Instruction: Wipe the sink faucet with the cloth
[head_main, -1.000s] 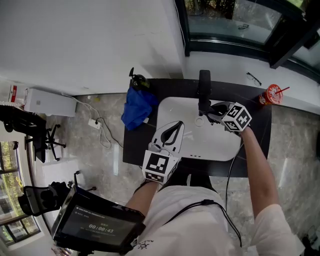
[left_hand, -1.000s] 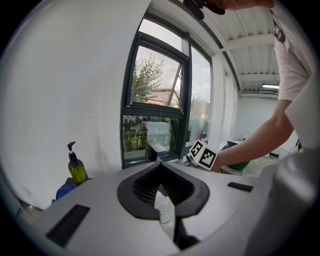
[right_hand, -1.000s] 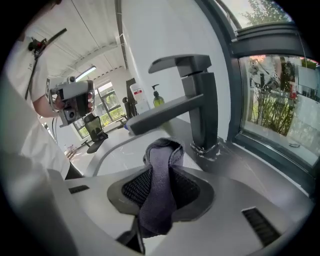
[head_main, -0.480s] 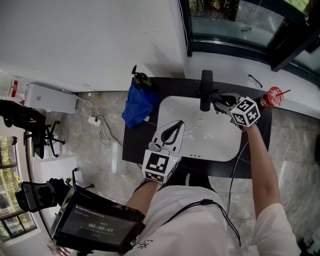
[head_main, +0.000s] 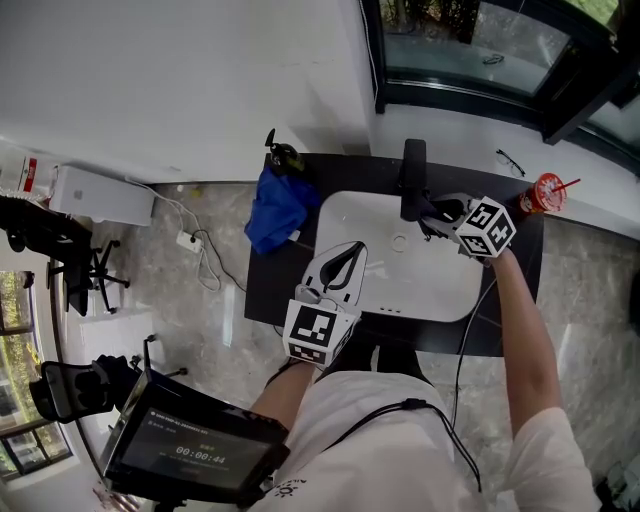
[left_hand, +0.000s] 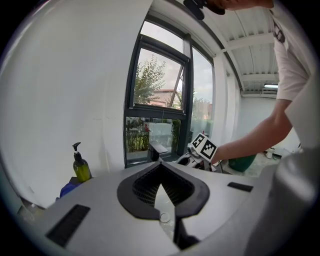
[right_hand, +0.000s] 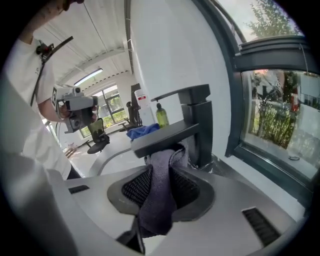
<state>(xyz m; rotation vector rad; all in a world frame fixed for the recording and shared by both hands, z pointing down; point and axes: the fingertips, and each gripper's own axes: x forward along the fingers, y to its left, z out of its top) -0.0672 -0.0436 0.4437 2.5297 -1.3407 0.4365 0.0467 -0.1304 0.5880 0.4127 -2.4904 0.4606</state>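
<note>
Under the faucet (right_hand: 192, 120), hidden top of cloth (right_hand: 159, 195)

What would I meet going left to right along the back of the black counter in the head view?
soap bottle → faucet → red cup

Basin (head_main: 425, 288) free mid; faucet (head_main: 412, 170) blocks rear ctr.
</note>
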